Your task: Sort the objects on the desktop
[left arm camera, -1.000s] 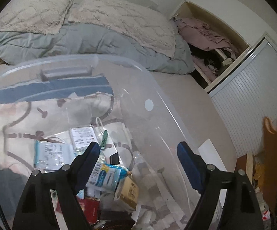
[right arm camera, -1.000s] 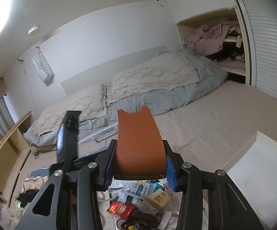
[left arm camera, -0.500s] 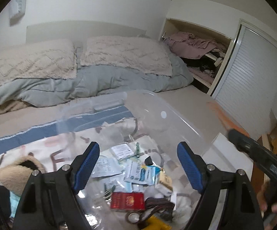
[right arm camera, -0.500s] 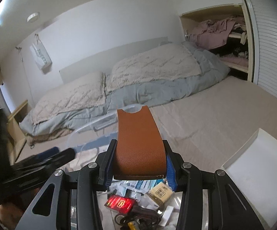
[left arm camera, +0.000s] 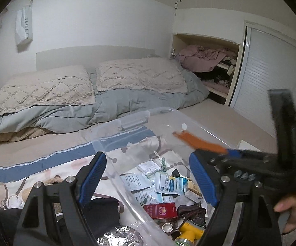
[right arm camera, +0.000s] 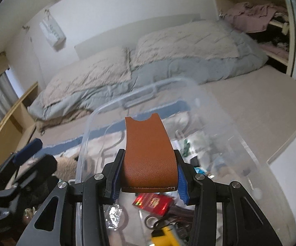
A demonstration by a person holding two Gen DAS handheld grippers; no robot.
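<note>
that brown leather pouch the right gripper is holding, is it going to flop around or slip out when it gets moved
Probably fairly stiff: the brown leather pouch sticks out past the right hand-held gripper without drooping, keeping only a gentle curve. It looks thin and flat, so likely light. Slipping seems unlikely, since both pads squeeze its sides, though smooth leather could shift if jolted.

Right gripper (right arm camera: 149,176) clamps brown leather case (right arm camera: 148,153) (over clear bin (right arm camera: 240,143))

Left gripper (left arm camera: 148,179): jaws stood wide apart, nothing between the blue pads, tilted downward.
Right gripper (right arm camera: 149,176): jaws were clamped on a brown leather case (right arm camera: 149,153), angled down; it looked blurred in the left wrist view.
Right hand (left arm camera: 293,213): fingers were wrapped round the gripper's handle at the lower right edge.
</note>
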